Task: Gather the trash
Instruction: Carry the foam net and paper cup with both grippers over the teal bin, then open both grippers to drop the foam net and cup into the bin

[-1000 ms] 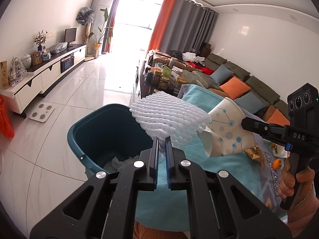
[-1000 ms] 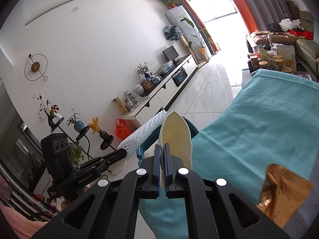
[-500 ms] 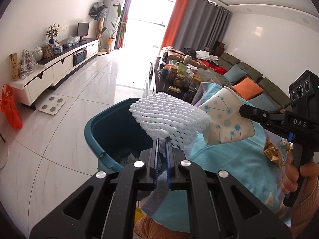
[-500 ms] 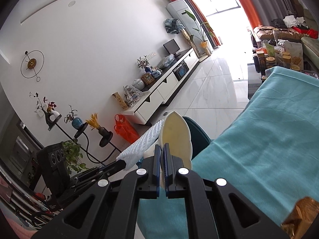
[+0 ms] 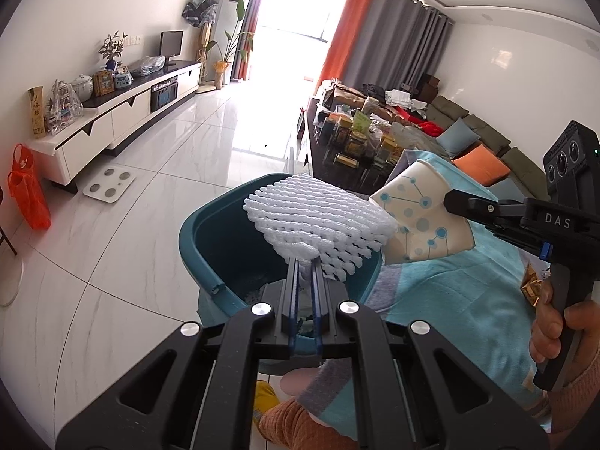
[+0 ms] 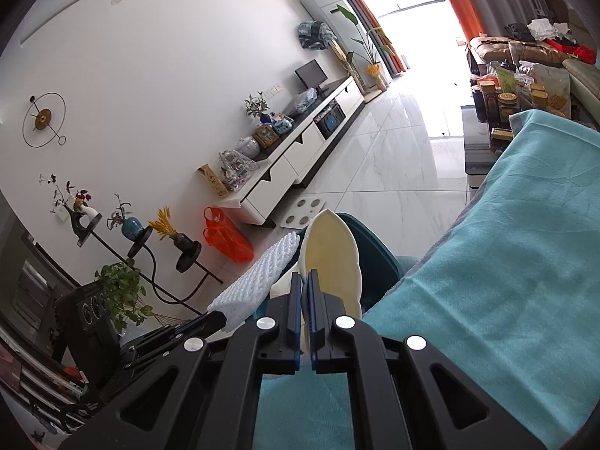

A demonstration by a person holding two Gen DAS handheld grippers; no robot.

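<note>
The teal cloth (image 6: 506,262) covering my desk fills the 3 o'clock side of the right wrist view, and the teal bin (image 5: 210,240) stands on the floor just off its edge, at the centre of the left wrist view. I judge I am in the carry-to-bin step, with both pieces of trash held over or near the rim. My left gripper (image 5: 304,281) is clamped on the white foam net (image 5: 318,221), which hangs above the bin's opening. My right gripper (image 6: 304,292) is pinched on the flattened paper cup (image 5: 416,217), which sits at 3 o'clock of the net, touching it, closer to the desk edge than to the bin's middle. A gold wrapper (image 5: 530,288) lies on the cloth at 4 o'clock, not yet collected. Next I would let the net go first, then bring the cup toward 9 o'clock until it clears the rim before parting the fingers.
</note>
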